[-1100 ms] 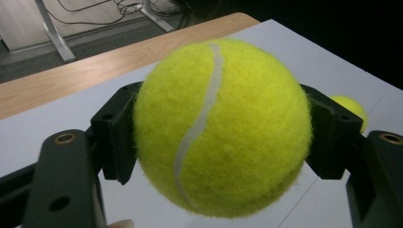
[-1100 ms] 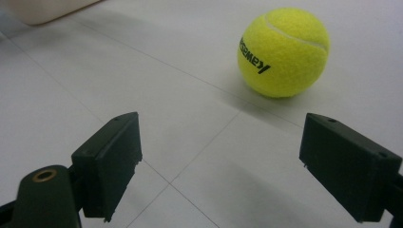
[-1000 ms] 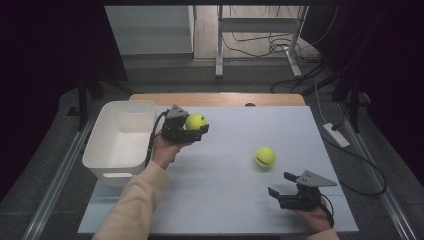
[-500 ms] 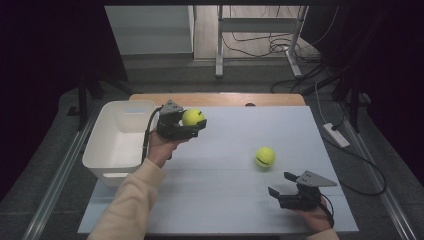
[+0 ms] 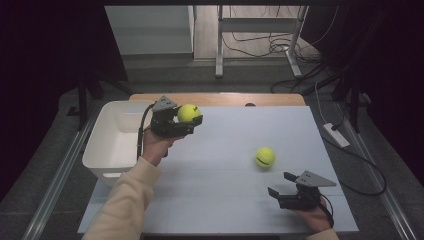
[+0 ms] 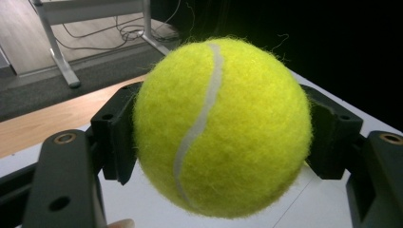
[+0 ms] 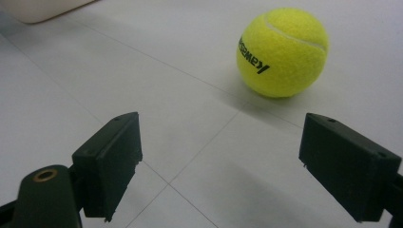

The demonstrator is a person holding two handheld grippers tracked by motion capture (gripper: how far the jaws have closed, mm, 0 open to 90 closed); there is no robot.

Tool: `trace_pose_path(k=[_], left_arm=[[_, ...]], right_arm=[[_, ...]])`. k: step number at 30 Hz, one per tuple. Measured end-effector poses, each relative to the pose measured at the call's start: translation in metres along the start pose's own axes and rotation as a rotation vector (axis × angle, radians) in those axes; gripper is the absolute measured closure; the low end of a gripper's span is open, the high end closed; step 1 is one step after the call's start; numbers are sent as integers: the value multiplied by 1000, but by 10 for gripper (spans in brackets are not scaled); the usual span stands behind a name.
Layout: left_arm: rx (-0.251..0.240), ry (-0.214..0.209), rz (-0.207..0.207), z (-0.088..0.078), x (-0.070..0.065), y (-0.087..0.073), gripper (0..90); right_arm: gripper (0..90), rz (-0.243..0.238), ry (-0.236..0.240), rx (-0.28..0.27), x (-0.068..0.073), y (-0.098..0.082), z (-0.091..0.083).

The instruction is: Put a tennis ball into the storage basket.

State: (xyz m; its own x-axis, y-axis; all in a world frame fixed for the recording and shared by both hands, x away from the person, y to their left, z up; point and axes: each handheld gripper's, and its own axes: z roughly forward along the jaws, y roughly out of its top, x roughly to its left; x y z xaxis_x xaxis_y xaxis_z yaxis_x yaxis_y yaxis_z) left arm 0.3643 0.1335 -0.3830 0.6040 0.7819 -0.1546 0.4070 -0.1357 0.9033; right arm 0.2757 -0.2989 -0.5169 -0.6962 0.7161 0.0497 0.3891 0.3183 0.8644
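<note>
Left tongs (image 5: 192, 120) around ball (image 5: 188, 113) (raised)

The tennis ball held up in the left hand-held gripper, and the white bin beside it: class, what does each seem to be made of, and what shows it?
Tennis ball: fuzzy yellow felt, with loose fibres at its outline and a smooth pale seam. The core is hidden.
Bin: probably plastic, with thin, smooth, plain white walls and rounded corners, matte to slightly glossy.

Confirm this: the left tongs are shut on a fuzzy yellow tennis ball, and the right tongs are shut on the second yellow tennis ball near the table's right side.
Not quite. The right tongs are open, and the second yellow tennis ball lies on the white table ahead of them, untouched, as the right gripper view shows. The left tongs are indeed shut on a fuzzy yellow tennis ball.
</note>
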Motion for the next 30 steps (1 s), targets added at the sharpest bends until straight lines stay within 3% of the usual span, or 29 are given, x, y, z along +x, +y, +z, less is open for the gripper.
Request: trace_pose_path(k=[9, 13, 30], left_arm=[[-14, 8, 1, -11, 2, 6, 262], [-28, -2, -23, -17, 6, 8, 262], [-44, 40, -38, -33, 20, 10, 262]], right_arm=[[141, 1, 0, -3, 0, 0, 0], [141, 4, -2, -5, 1, 1, 0], [141, 5, -4, -8, 1, 1, 0]])
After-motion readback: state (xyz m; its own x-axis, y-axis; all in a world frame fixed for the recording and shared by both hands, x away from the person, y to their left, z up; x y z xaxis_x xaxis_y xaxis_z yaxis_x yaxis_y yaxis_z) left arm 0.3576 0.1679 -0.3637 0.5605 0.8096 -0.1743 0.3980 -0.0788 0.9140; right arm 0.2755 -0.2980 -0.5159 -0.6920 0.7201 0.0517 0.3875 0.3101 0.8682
